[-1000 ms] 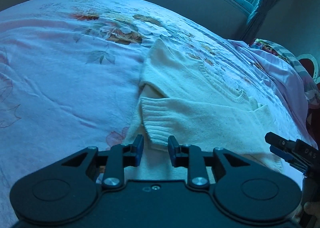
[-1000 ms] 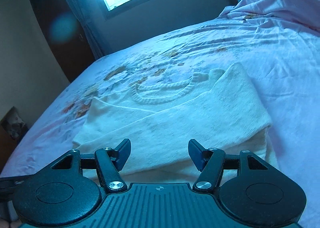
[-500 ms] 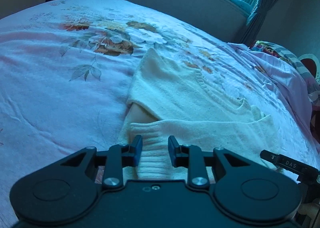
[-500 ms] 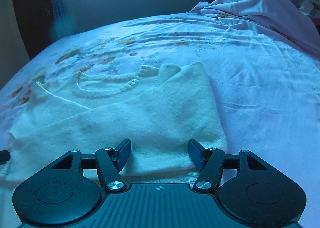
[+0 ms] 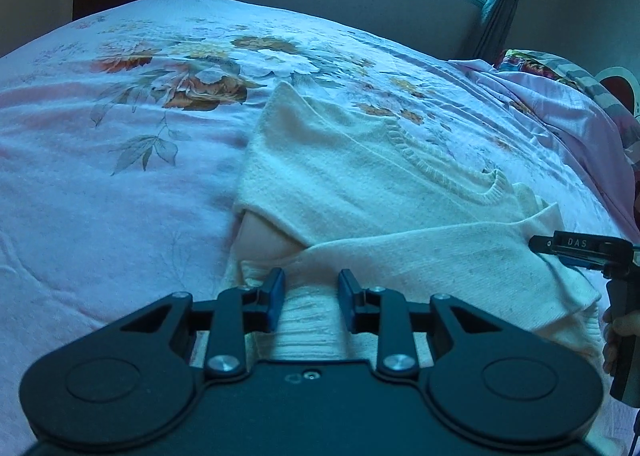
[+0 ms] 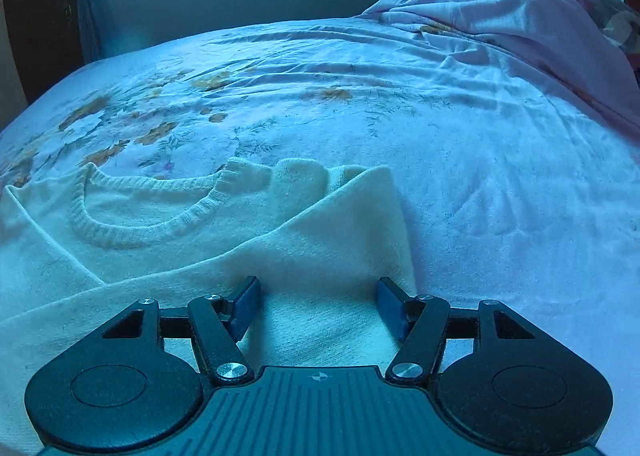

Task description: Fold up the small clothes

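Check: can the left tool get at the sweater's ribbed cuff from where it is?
Probably yes: the left tool is open, the ribbed cuff lies between its fingers on the sweater, and nothing covers it.

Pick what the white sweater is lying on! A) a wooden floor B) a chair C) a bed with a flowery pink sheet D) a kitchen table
C: the white sweater is spread flat on the bed's pink sheet, which has orange and white flowers printed on it, and both pairs of tongs sit open at its near edge.
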Demonstrator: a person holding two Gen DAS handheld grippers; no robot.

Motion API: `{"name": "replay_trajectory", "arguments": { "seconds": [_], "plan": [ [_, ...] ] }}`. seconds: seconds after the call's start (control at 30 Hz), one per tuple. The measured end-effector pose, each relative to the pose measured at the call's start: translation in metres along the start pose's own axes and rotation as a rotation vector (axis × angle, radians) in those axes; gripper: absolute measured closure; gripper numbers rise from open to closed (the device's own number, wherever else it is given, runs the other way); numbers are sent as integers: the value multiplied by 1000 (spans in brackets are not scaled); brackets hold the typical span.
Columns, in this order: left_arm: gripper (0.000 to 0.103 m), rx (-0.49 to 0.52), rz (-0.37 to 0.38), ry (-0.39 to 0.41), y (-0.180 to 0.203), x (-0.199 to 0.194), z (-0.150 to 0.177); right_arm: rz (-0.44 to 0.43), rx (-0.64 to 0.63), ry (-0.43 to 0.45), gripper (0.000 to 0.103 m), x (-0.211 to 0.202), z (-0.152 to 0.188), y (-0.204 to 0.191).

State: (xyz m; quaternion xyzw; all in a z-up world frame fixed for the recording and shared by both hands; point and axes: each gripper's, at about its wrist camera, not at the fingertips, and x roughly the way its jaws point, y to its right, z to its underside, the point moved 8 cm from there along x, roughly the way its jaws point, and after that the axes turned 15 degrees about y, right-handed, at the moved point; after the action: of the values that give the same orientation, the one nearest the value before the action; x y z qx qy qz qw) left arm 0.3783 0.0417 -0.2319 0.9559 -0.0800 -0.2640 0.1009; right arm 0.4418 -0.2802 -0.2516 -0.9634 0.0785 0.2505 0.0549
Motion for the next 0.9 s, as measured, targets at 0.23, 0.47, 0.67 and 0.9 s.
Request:
{"name": "replay_trajectory", "arguments": {
  "seconds": [0.23,0.47,0.67,0.9],
  "plan": [
    [76,8,-5,-12,2,-12,7,-13,-25,-20,38,-5,9,-12],
    [76,9,-18,-31,3,-25,14,-65,-75,-35,38,-49,30,-28],
    [75,-6,-24,-58,0,-39,19,-77,-41,43,38,-92,34,-30],
    [70,31,-40,-84,1,-59,32,-100,11,4,38,-127,50,-28]
  ]
}}
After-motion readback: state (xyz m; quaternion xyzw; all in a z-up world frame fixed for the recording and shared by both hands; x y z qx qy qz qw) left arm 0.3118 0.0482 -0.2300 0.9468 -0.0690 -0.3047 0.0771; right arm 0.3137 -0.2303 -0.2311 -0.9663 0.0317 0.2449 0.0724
